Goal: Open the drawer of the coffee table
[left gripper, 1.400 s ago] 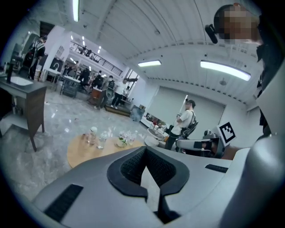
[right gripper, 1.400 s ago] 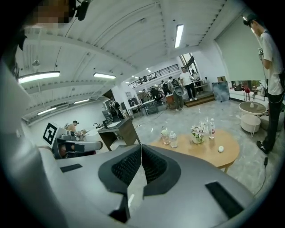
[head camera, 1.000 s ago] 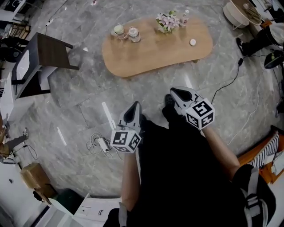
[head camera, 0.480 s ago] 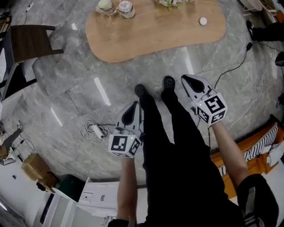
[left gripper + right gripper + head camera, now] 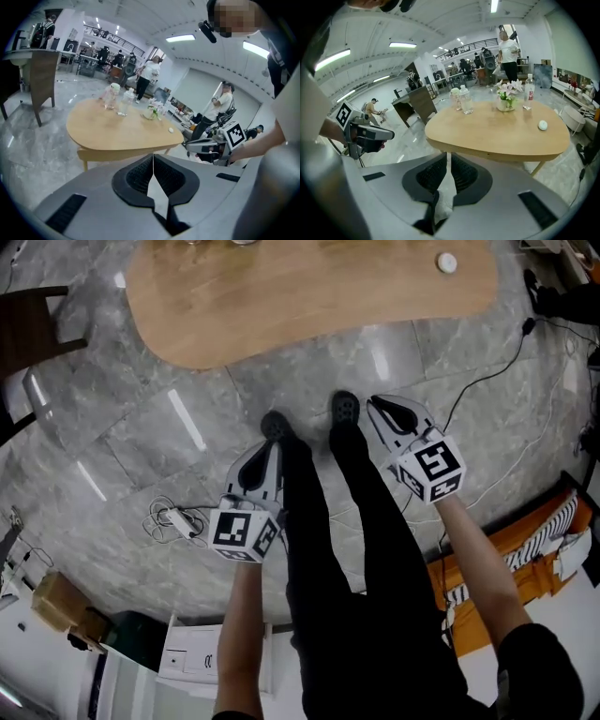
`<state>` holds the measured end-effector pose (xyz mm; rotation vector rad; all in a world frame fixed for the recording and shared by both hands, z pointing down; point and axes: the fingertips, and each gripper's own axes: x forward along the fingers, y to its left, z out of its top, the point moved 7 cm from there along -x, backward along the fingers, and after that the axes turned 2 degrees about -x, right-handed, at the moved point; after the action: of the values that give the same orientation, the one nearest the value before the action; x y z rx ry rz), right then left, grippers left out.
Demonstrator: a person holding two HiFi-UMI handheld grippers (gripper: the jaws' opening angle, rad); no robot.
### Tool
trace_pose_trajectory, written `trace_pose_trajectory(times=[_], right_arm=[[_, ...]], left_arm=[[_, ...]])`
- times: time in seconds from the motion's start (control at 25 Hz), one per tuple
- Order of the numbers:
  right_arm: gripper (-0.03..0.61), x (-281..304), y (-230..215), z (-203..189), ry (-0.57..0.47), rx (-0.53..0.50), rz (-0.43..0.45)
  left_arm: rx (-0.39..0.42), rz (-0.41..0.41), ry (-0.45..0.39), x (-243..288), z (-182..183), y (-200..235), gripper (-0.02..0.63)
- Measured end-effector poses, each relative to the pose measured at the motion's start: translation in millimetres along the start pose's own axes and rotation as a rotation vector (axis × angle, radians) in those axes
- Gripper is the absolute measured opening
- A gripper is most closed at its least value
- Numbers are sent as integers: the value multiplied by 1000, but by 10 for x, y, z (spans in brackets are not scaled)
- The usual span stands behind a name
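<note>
The coffee table (image 5: 309, 296) stood just ahead of my shoes (image 5: 345, 409), and its drawer should have sat in the band under the top (I could not pick out a front or handle). I held the left gripper (image 5: 267, 448) and right gripper (image 5: 380, 407) low beside my legs (image 5: 309, 512), short of the table, jaws pressed together on nothing, as no grip was due yet.

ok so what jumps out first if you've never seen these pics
The left gripper and right gripper, both shut and empty, flank the person's black-trousered legs at the middle of the head view. Ahead stands the rounded wooden coffee table, with flowers and glass jars on its far side.
</note>
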<state>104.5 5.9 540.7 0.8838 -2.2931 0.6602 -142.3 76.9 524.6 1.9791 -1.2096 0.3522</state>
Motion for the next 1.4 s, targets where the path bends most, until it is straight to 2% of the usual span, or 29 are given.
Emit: trace_pose_trajectory(times=[0.12, 0.28, 0.44, 0.52, 0.56, 0.6, 0.68, 0.92, 1.16, 1.4], right_arm=[[12, 271, -111, -239, 35, -29, -27], [12, 586, -315, -497, 64, 0, -74], [17, 948, -431, -725, 91, -7, -68], [55, 1101, -525, -831, 107, -20, -83], [106, 1173, -577, -884, 113, -20, -94], [129, 1243, -624, -930, 115, -19, -103], [152, 1378, -707, -997, 113, -23, -113], [233, 1739, -938, -1087, 96, -34, -143], [267, 2049, -1131, -1121, 97, -54, -158], [281, 2233, -1262, -1130, 119, -87, -196]], left_arm=[[-10, 16, 49, 170, -260, 271, 14], [-26, 71, 95, 342, -518, 712, 14], [-14, 133, 108, 516, -676, 1127, 14], [-36, 163, 100, 624, -748, 1297, 14], [-40, 172, 98, 676, -781, 1375, 14], [-38, 179, 98, 726, -812, 1453, 23], [-29, 193, 105, 819, -862, 1604, 88], [-15, 238, 94, 1030, -893, 2032, 128], [20, 230, 84, 1235, -870, 2285, 218], [63, 294, 100, 1313, -812, 2560, 304]])
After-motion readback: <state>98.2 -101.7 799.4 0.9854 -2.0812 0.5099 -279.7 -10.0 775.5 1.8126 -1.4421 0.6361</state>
